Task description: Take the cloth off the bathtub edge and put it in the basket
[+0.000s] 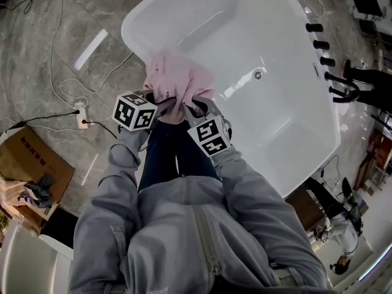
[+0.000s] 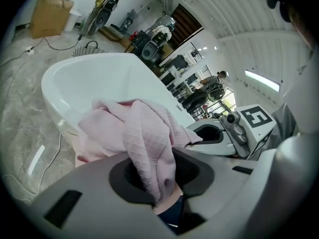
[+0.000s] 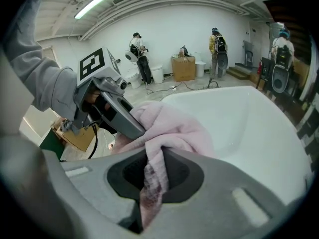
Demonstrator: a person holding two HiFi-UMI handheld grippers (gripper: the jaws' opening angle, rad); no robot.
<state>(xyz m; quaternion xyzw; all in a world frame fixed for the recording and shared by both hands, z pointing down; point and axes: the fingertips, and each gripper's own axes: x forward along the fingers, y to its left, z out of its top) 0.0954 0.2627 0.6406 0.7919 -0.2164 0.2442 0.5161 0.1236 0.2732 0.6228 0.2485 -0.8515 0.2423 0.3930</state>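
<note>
Both pinch cloth [image 1: 179, 78]: my left tongs [image 1: 160, 101], right tongs [image 1: 191, 108] side by side, cloth bunched over tub [image 1: 136, 38] near rim. Hold pinch firm, lift hanging folds clear of rim, then carry to basket, unseen.

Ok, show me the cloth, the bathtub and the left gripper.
cloth [image 1: 179, 81], head view, middle of the pink bundle.
bathtub [image 1: 245, 35], head view, bare inner wall.
left gripper [image 2: 152, 176], left gripper view, midway between its fingers, which are shut on the cloth.
</note>
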